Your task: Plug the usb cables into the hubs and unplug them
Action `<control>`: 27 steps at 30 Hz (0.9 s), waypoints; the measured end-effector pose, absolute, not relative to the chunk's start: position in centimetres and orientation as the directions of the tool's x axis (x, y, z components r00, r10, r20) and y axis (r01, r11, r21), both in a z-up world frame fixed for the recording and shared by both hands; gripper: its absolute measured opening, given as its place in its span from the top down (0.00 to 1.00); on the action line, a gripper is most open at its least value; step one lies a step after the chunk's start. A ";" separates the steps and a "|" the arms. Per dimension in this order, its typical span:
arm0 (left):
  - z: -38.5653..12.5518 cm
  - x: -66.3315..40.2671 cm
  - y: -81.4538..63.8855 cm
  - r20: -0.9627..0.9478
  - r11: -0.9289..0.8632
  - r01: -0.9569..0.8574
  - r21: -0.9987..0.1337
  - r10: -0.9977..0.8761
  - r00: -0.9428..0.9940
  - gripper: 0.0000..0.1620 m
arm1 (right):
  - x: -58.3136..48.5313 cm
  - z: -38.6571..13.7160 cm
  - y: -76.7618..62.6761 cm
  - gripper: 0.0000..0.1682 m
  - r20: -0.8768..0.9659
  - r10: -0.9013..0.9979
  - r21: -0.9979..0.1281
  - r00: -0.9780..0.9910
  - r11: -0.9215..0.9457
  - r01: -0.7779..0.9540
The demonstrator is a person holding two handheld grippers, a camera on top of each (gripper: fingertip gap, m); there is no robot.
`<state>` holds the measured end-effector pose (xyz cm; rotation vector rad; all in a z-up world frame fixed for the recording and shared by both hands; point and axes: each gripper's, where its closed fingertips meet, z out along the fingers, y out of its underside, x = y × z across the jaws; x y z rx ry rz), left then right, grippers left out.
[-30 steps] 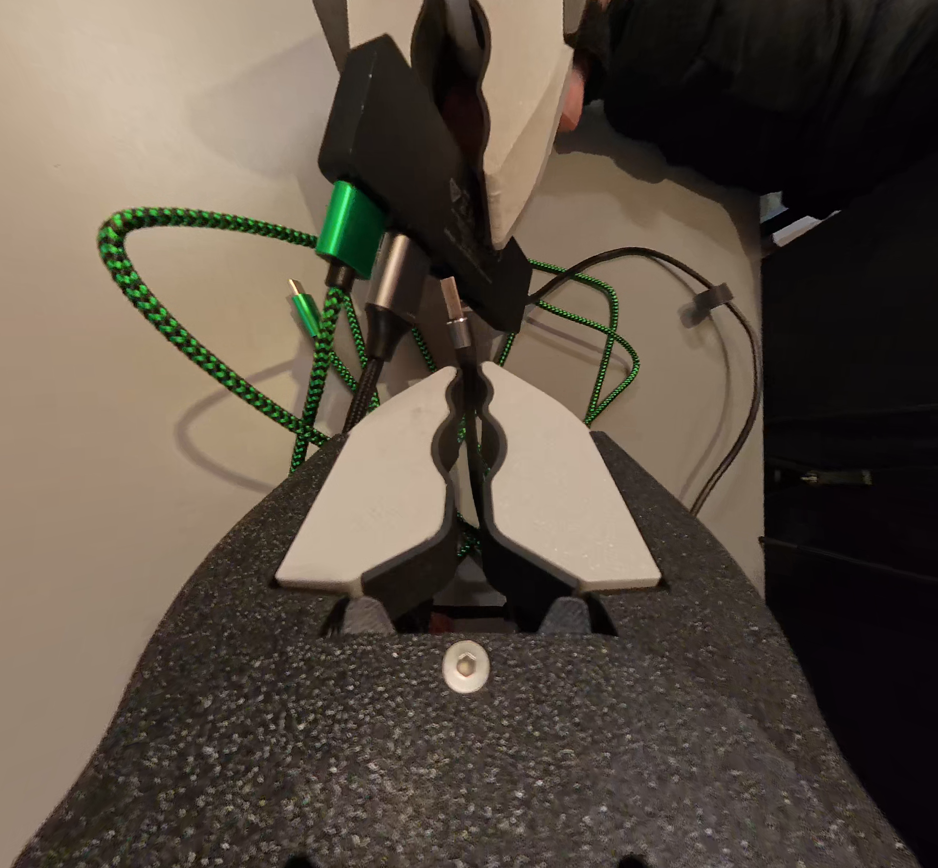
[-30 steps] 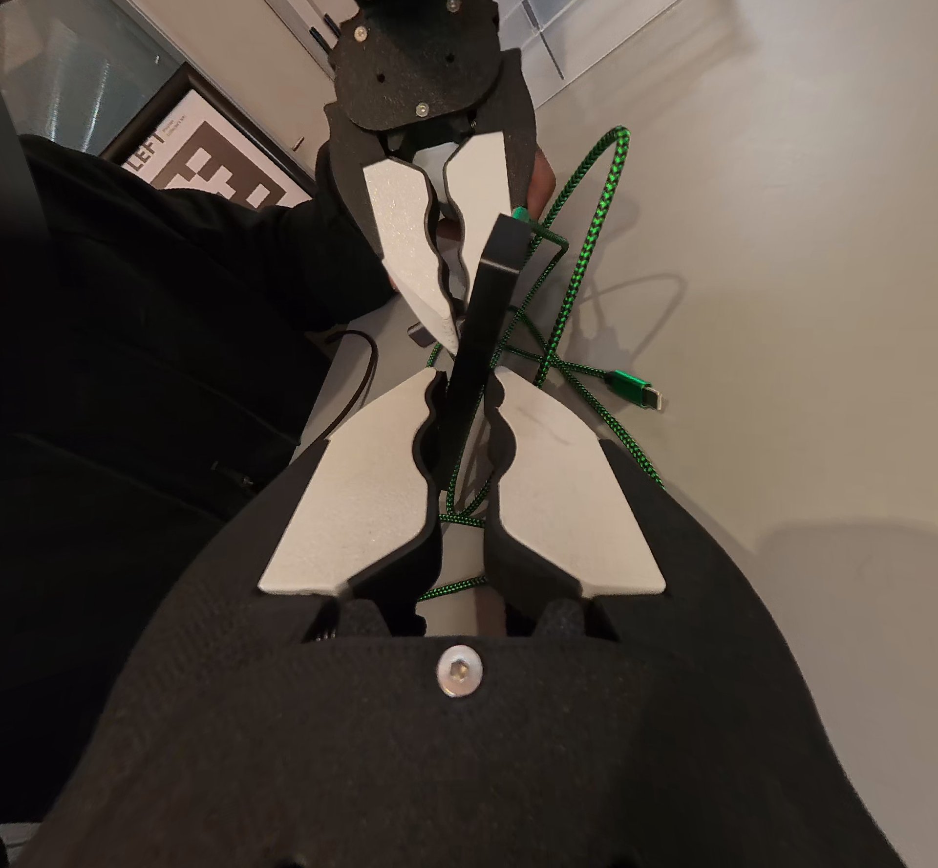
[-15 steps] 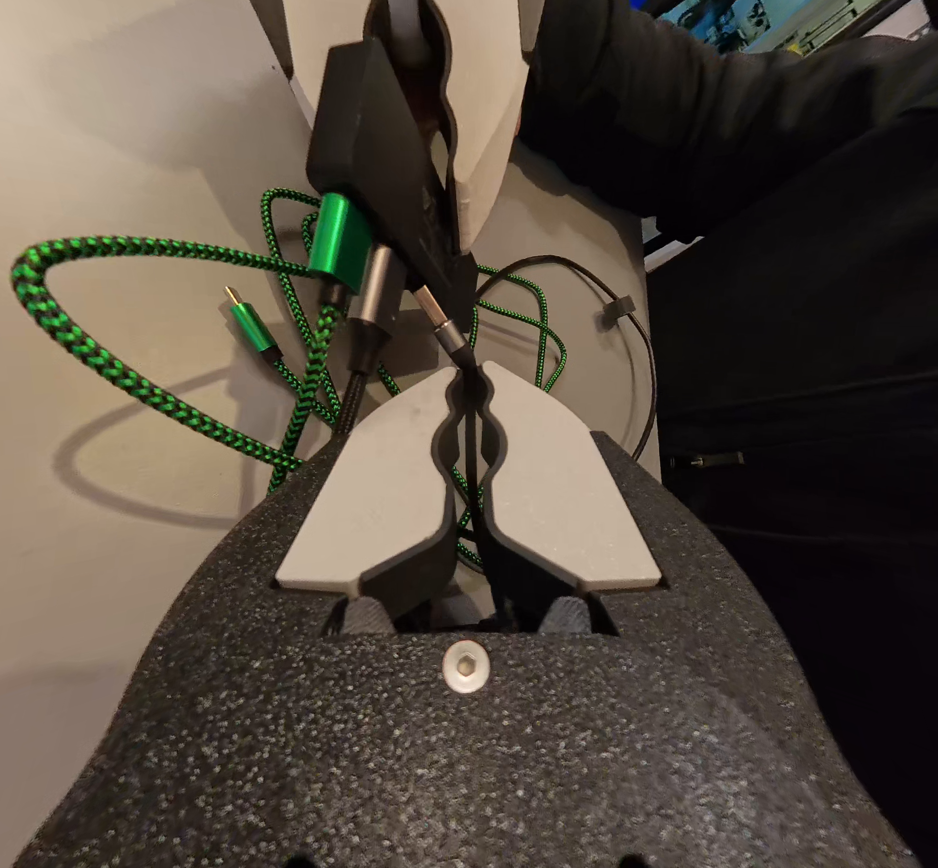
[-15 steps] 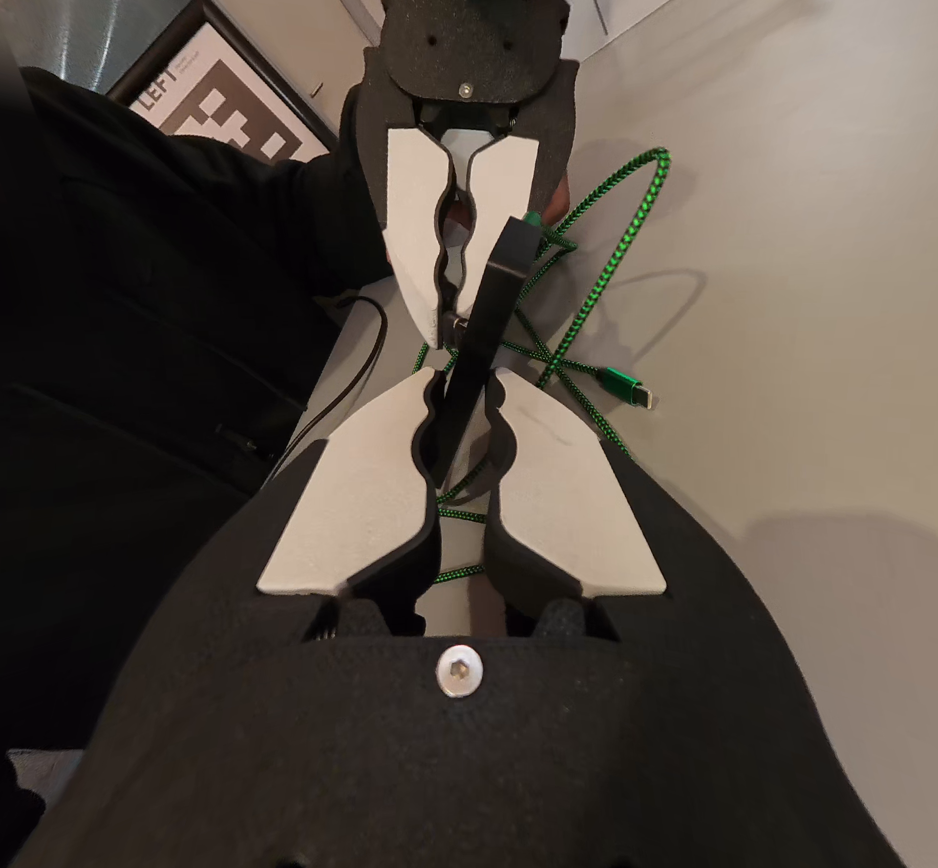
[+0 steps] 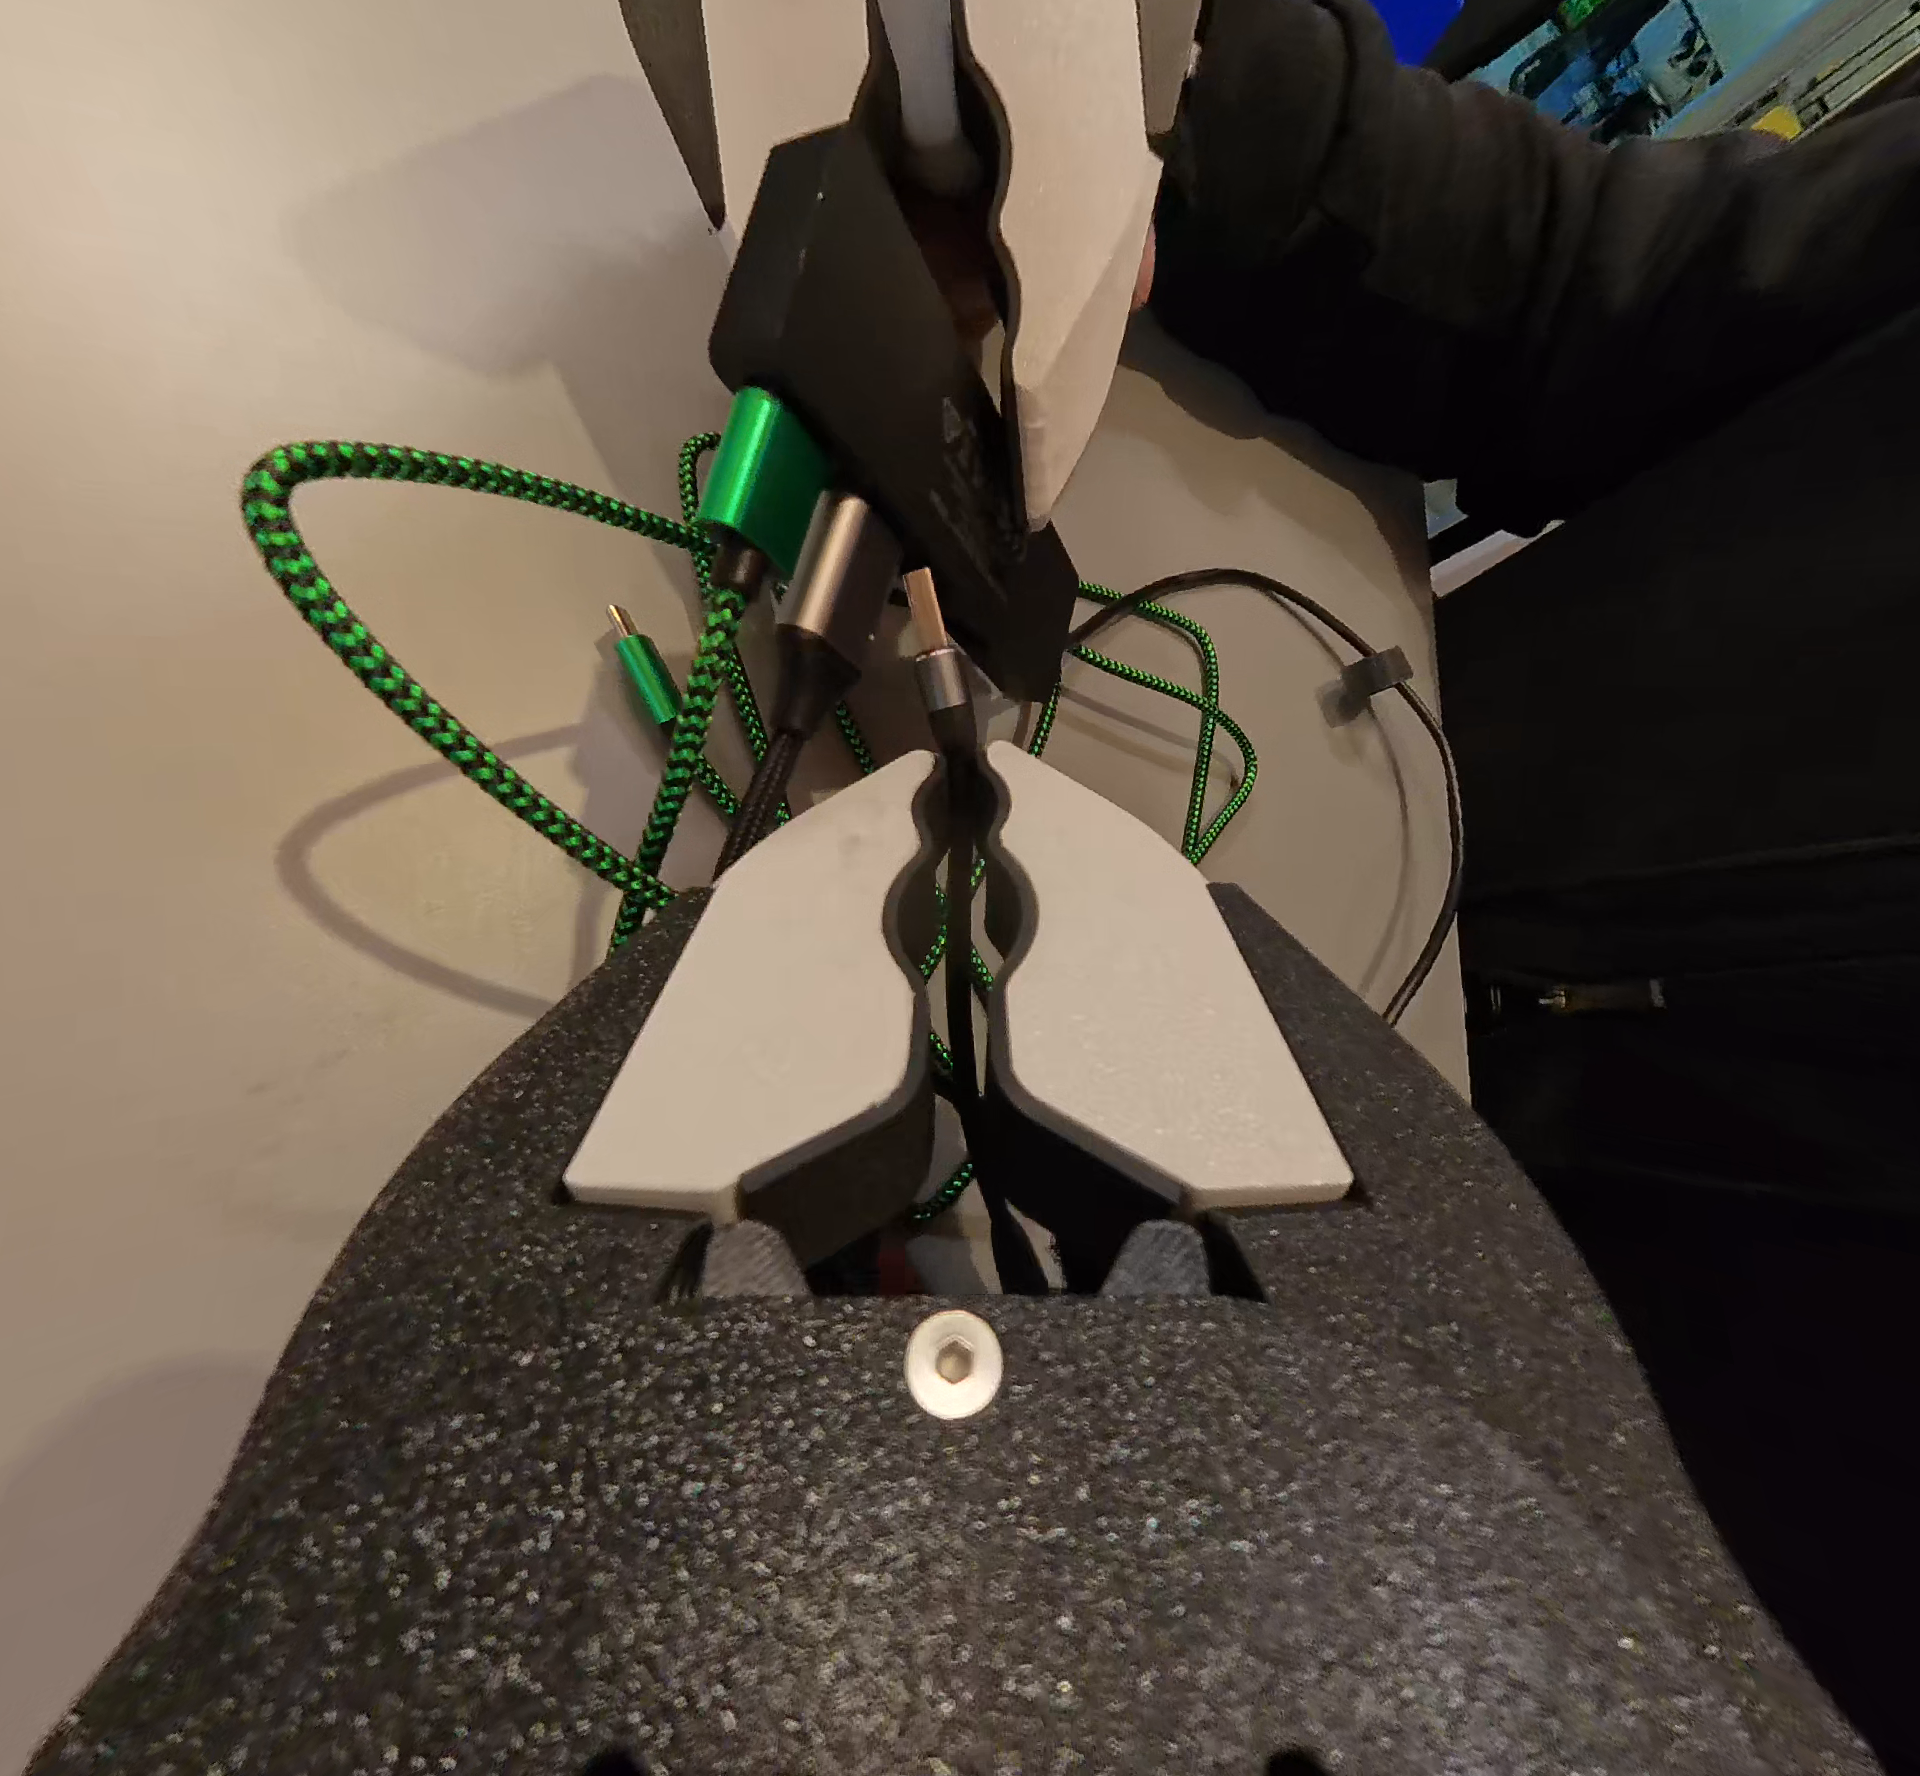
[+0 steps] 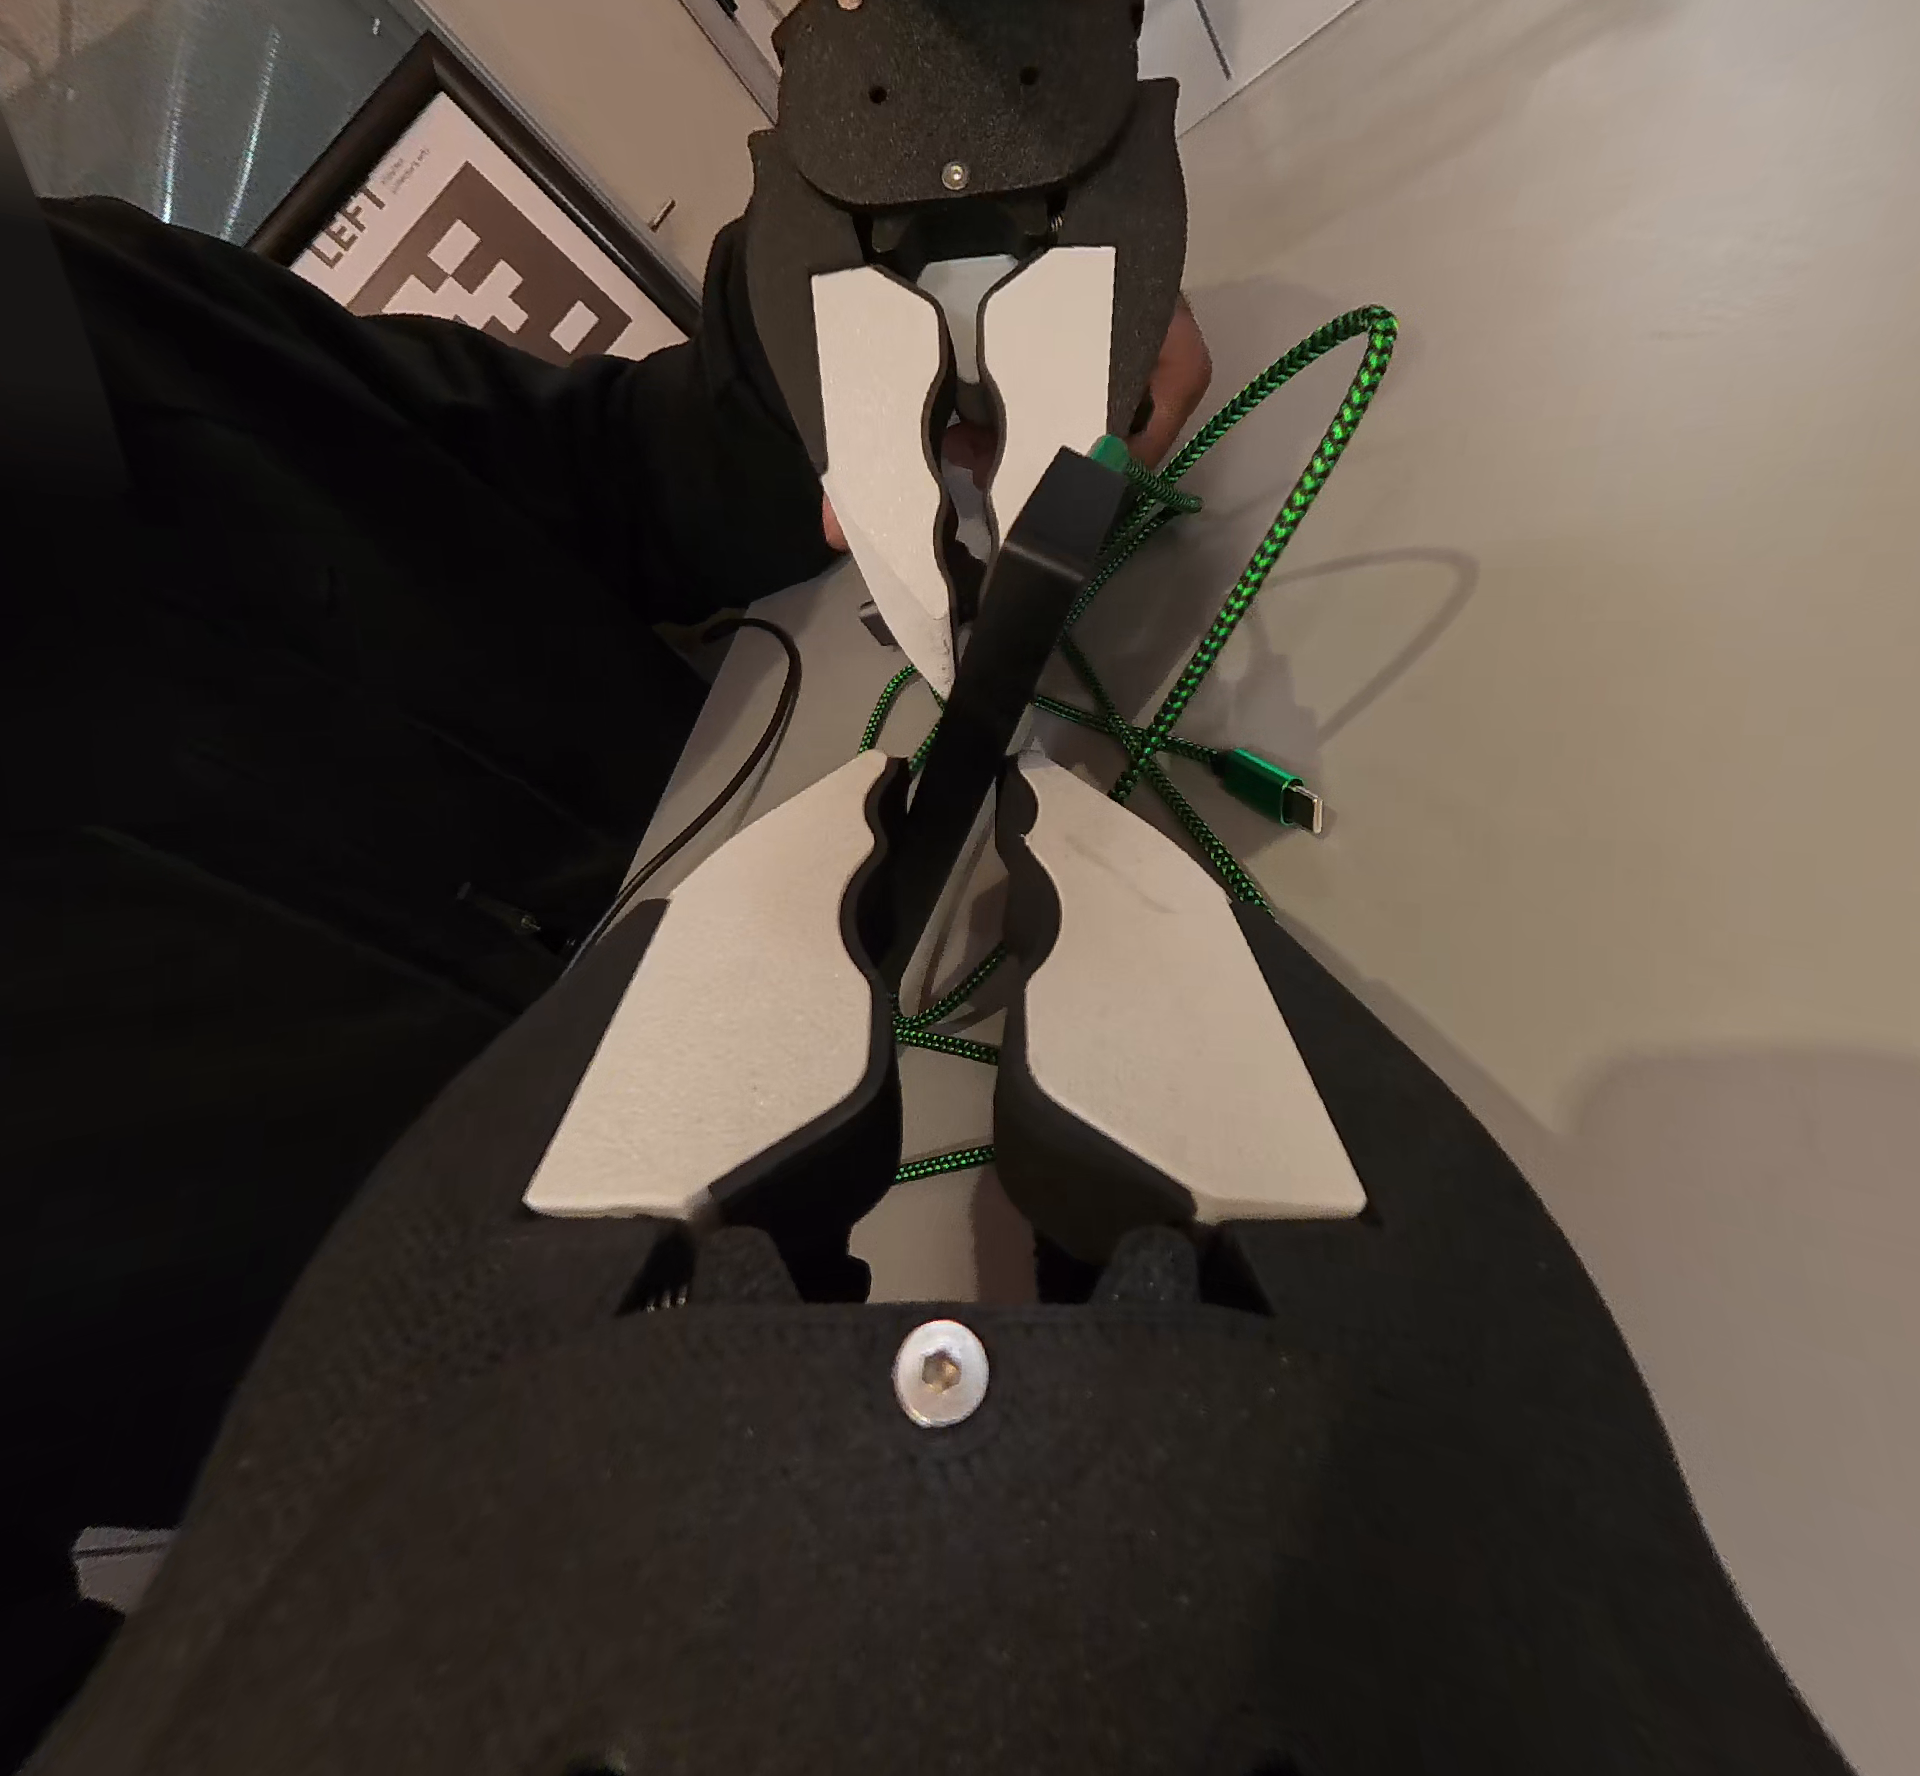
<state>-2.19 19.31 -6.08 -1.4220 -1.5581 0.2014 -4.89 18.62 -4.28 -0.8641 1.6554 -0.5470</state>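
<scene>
Left tool (image 5: 961, 770) clenched on a thin black cable (image 5: 961, 905), its small silver plug (image 5: 928, 630) poking up past the fingertips, tip just beside the lower edge of the black hub (image 5: 883, 396); whether seated in a port, cannot tell. Right tool (image 6: 940, 770) clamped on the far end of that same hub (image 6: 1023, 625), held tilted above the pale worktop (image 5: 260, 168). Already seated side by side in the hub: a green metal plug (image 5: 756, 479) on a green-and-black braided cable (image 5: 416, 677), and a grey plug (image 5: 836, 573) on a dark braided lead. Loose on the worktop below: the green cable's other end, a small green connector (image 6: 1268, 781), among slack loops, plus a plain black cord (image 5: 1423, 750) with a strap near the worktop edge. Dark sleeve (image 5: 1507, 251) behind the right tool
</scene>
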 end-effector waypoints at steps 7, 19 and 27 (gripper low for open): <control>-5.5 -1.9 20.4 0.568 0.294 0.659 -0.692 0.785 0.247 0.98 | -4.9 -4.1 19.0 0.91 -0.627 -0.776 -0.739 -0.068 0.620 -0.264; -6.0 -1.7 20.4 0.608 0.321 0.670 -0.669 0.755 0.246 0.98 | -5.7 -7.7 17.8 0.90 -0.723 -0.613 -0.529 -0.319 0.788 -0.314; -4.1 -1.7 18.9 0.665 0.441 0.576 -0.688 0.701 0.257 0.98 | -8.7 -7.2 16.0 0.76 -0.490 -0.700 -0.629 -0.519 0.696 -0.346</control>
